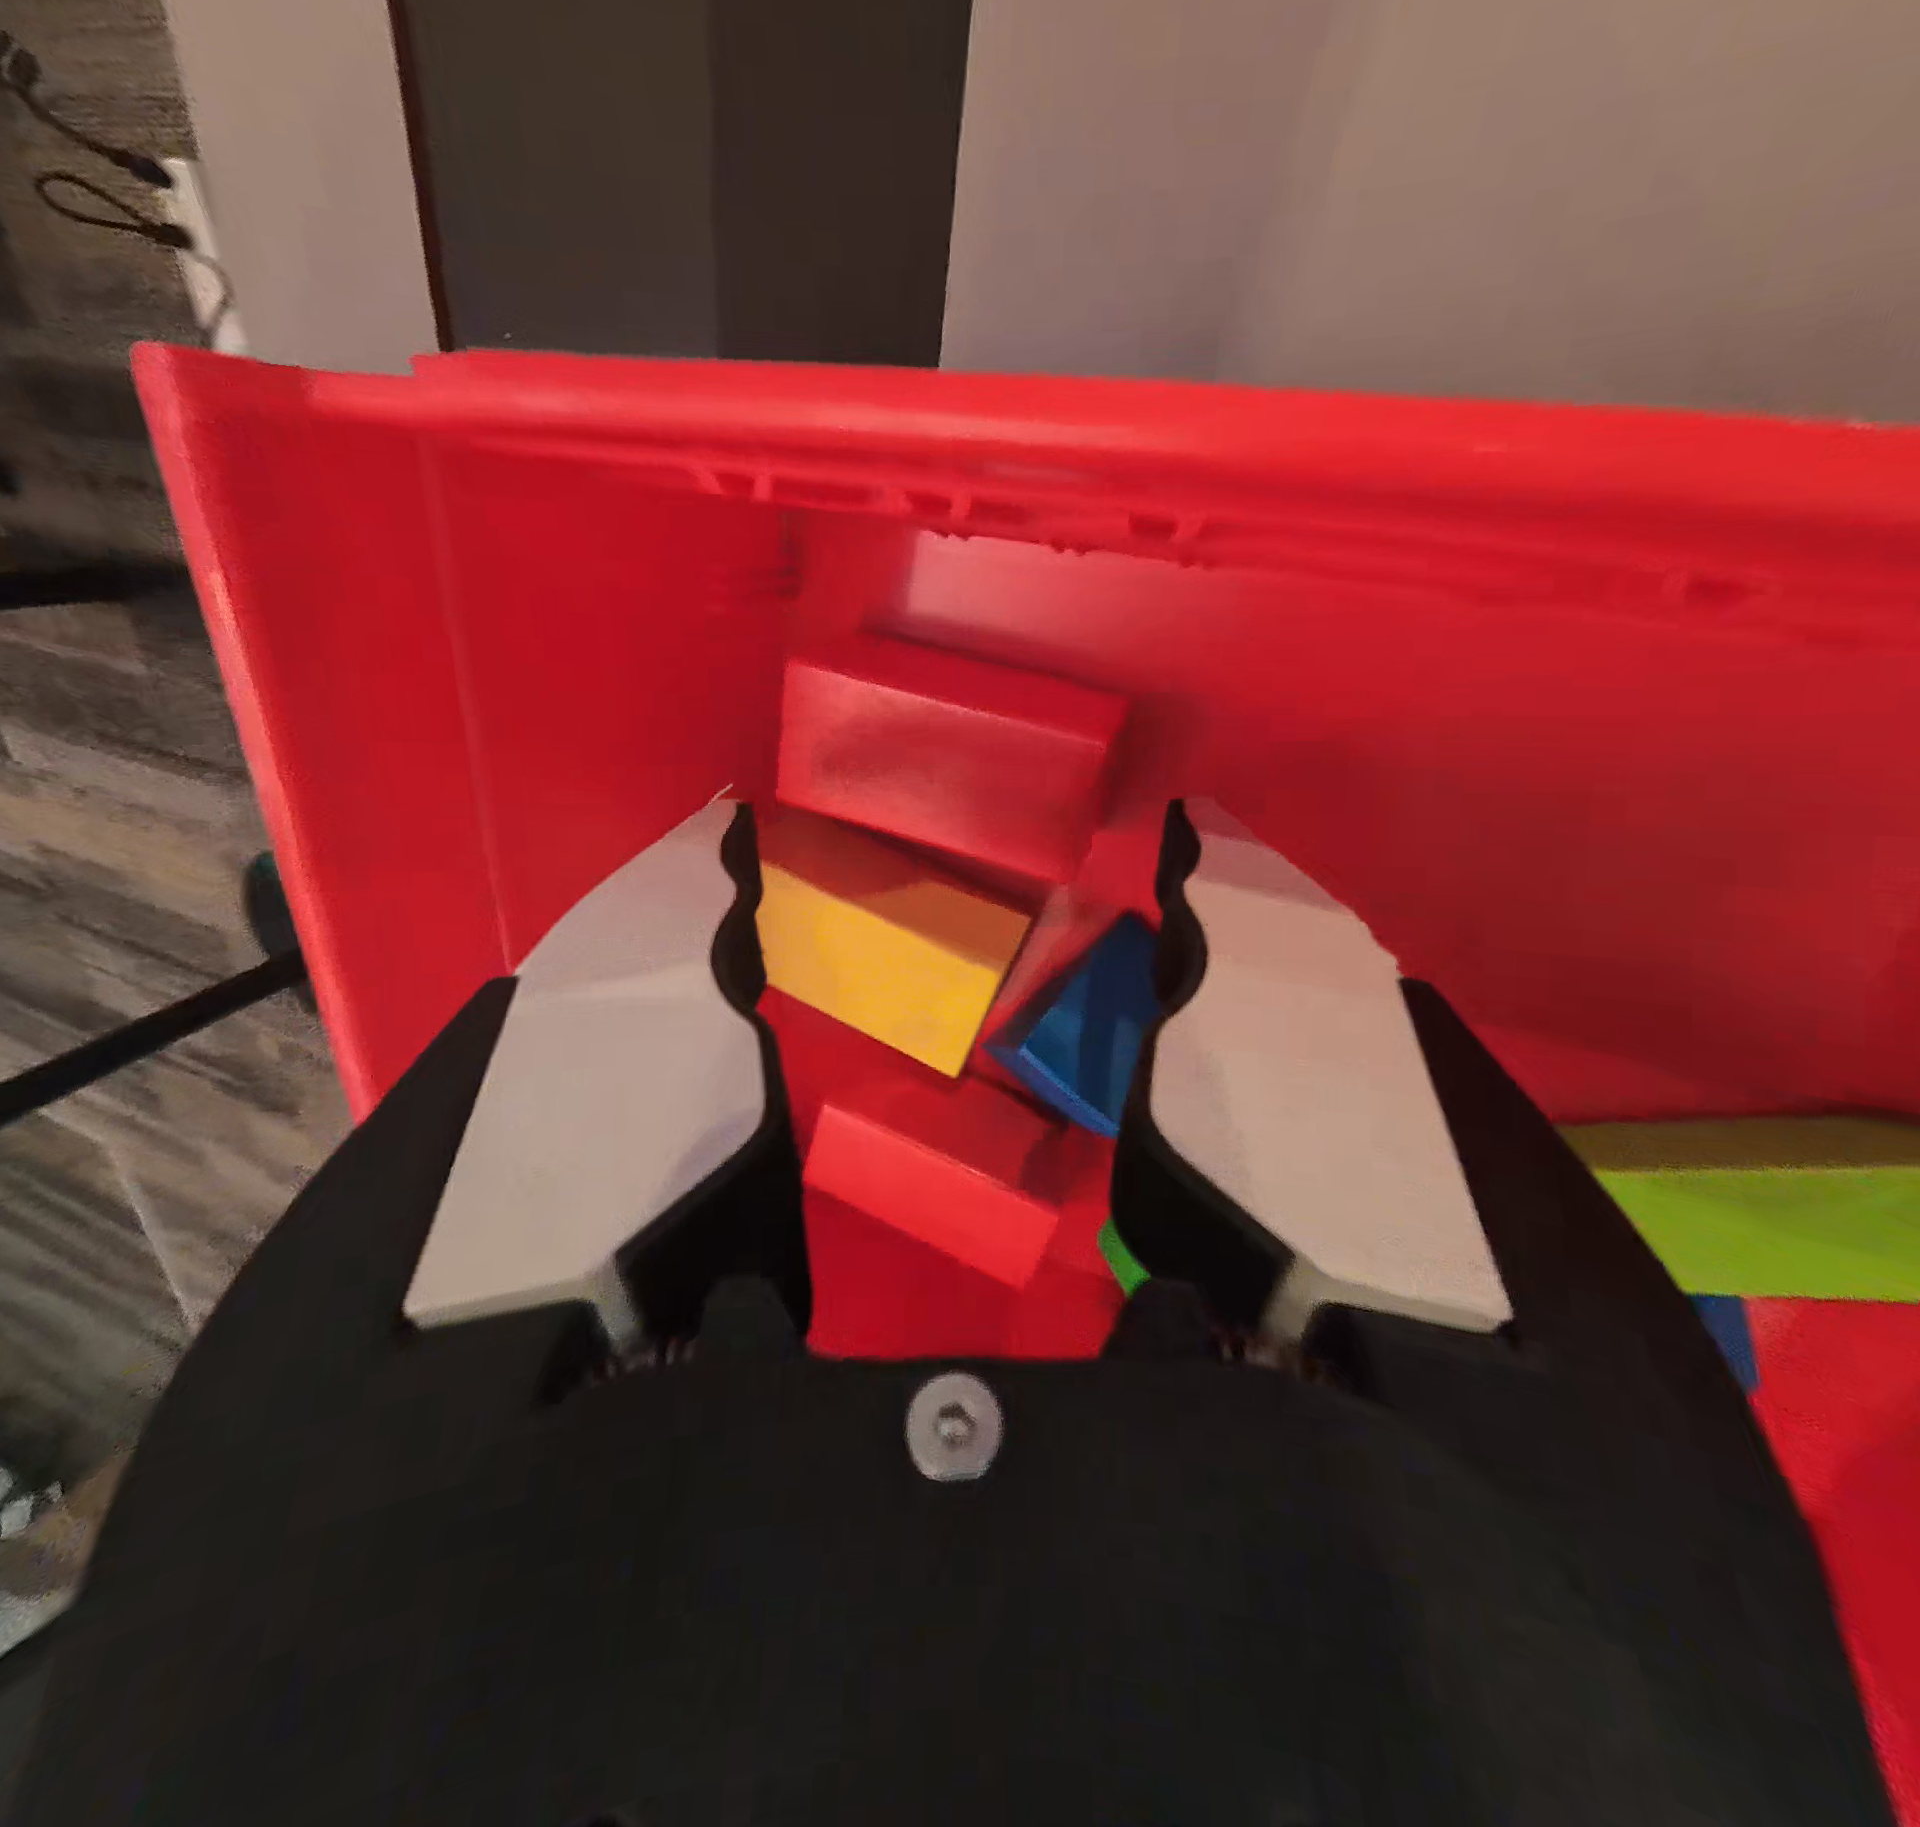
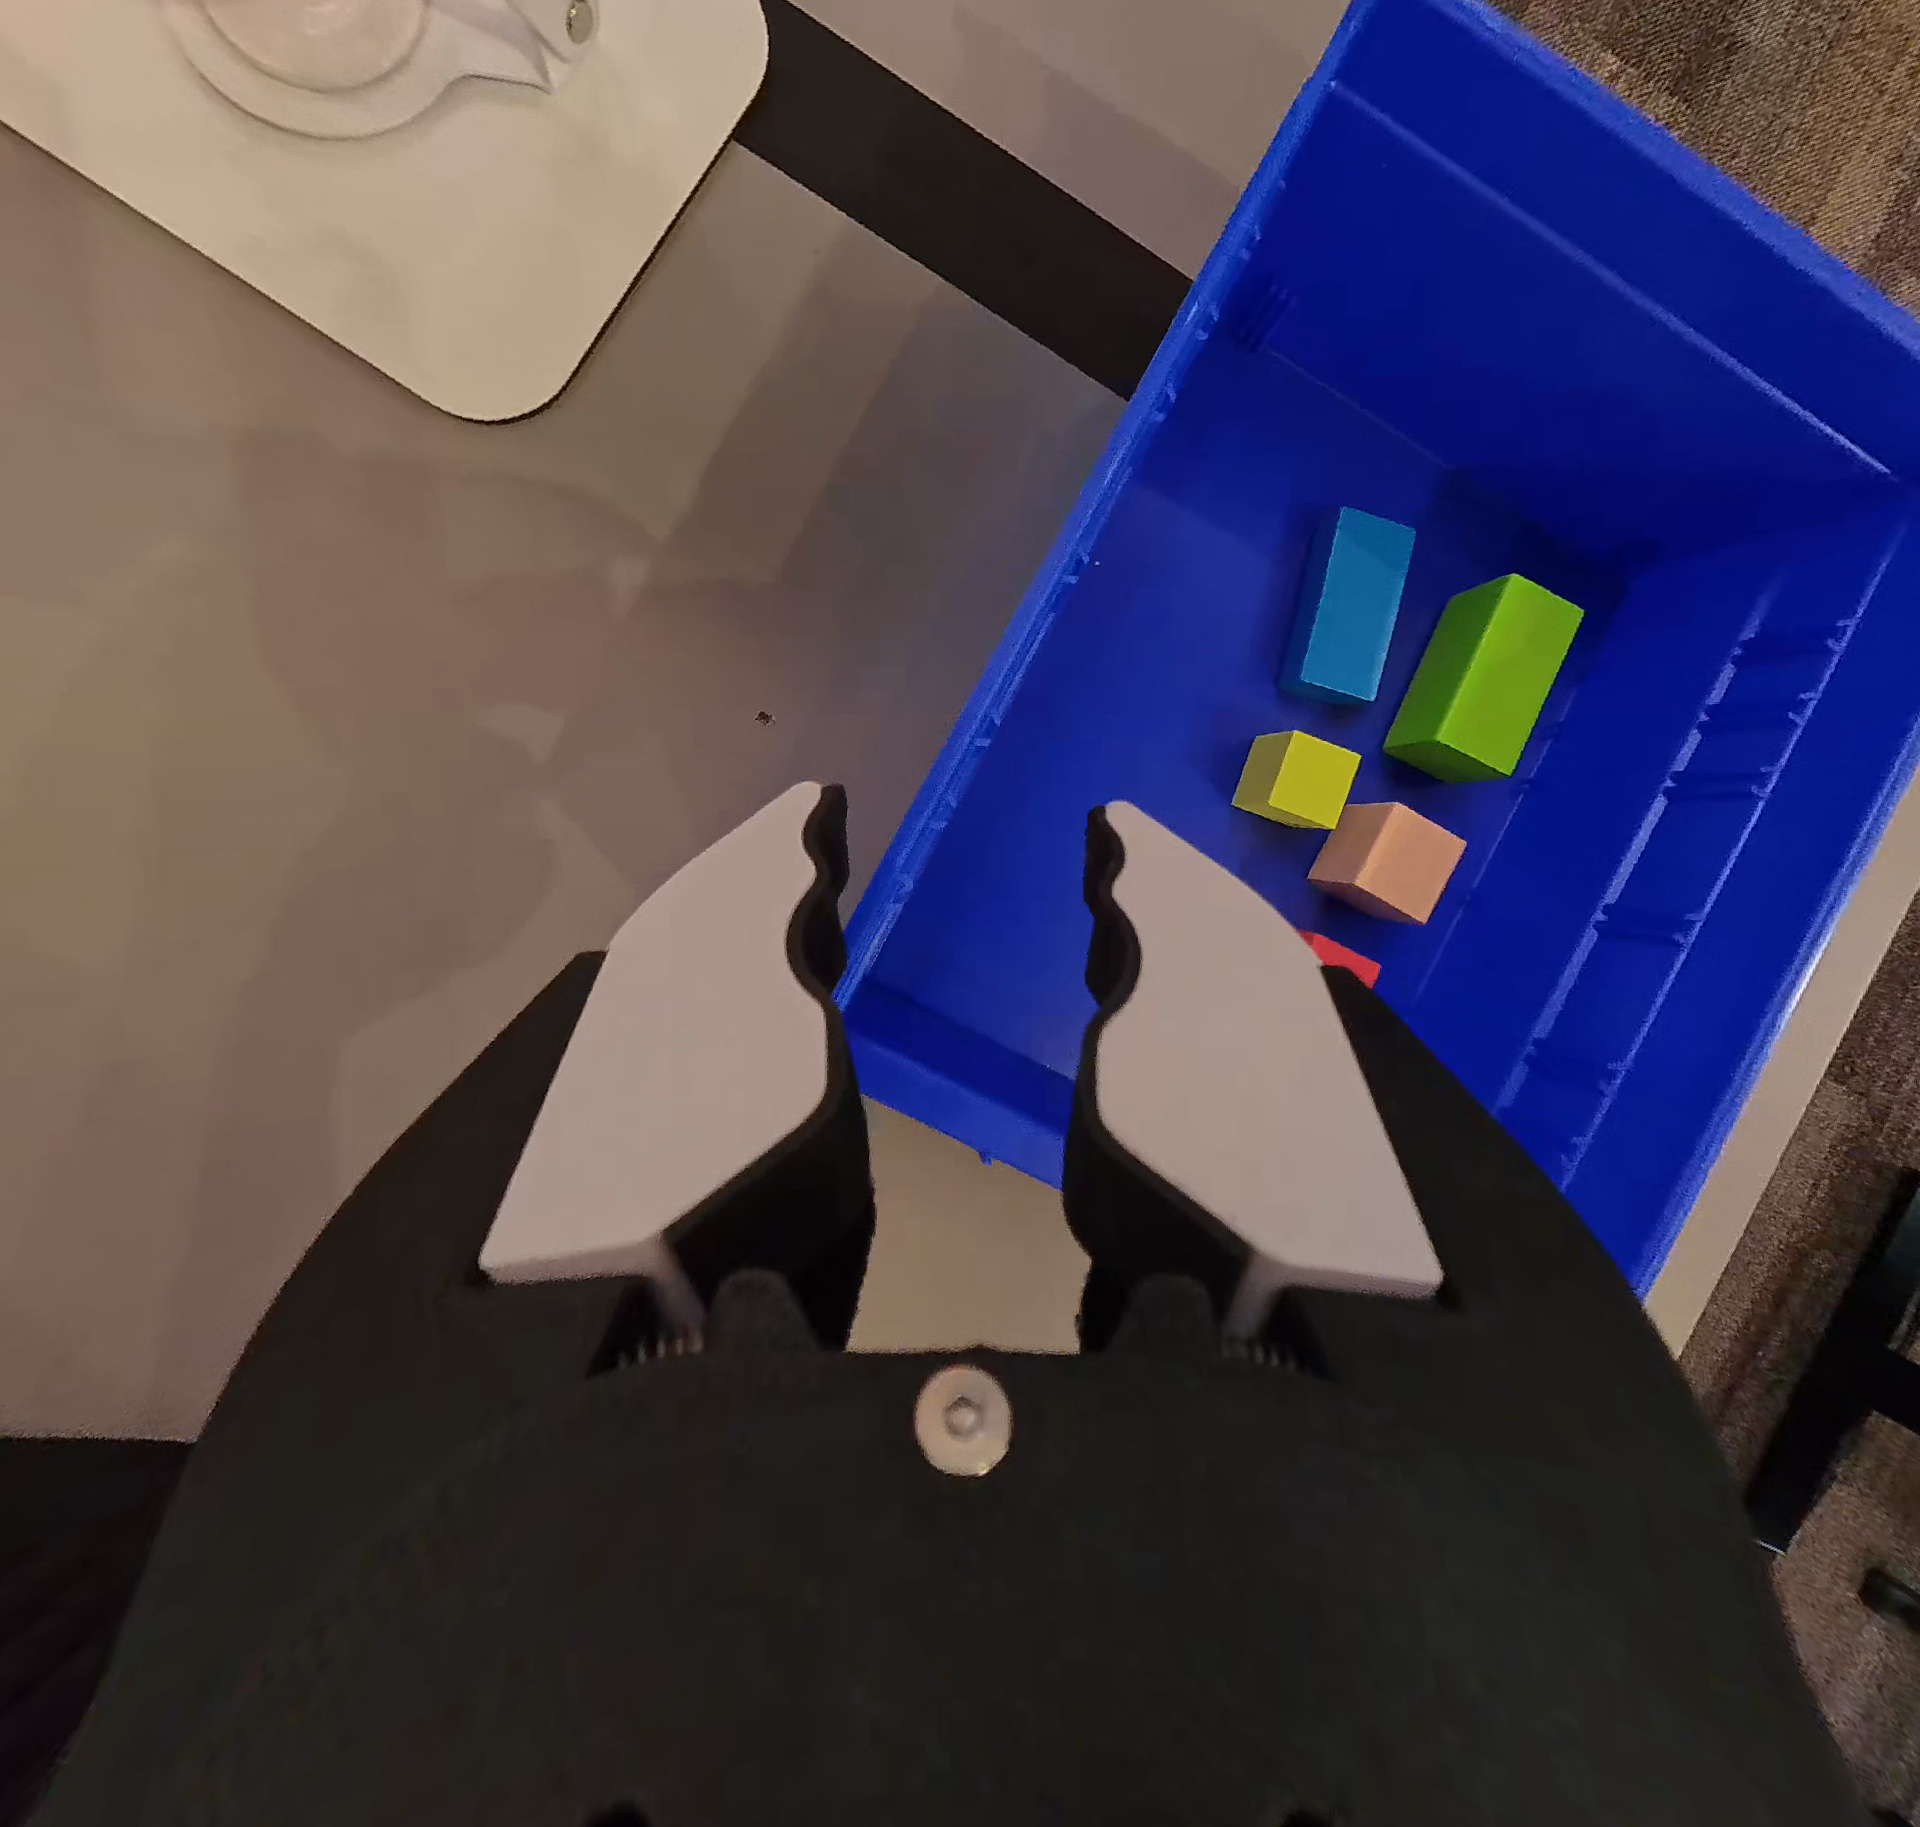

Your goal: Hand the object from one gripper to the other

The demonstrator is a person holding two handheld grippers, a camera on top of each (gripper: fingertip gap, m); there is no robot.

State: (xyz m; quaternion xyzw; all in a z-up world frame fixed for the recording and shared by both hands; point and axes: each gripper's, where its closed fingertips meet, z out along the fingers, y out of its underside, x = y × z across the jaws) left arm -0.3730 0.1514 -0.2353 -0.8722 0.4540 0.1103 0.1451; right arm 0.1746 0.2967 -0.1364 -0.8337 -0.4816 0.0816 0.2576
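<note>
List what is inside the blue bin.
The blue bin holds a light blue block, a green block, a yellow-green cube and a tan cube. A red piece peeks out, mostly covered by the right hand-held gripper.

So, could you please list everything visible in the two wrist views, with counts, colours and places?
Red bin: one, red, left wrist view, holding blocks.
Red blocks: two, red, in the red bin's corner, one far, one near.
Yellow block: one, yellow, between the red blocks.
Dark blue block: one, blue, tilted, right of the yellow one.
Green block: one, green, right edge of the red bin.
Blue bin: one, blue, on the table.
Blocks in blue bin: light blue, green, yellow-green, tan, and a red one mostly hidden.
White mat: one, far left of the table, clear cup on it.
Left gripper: fingers apart, gripping nothing.
Right gripper: fingers apart, empty.
</note>
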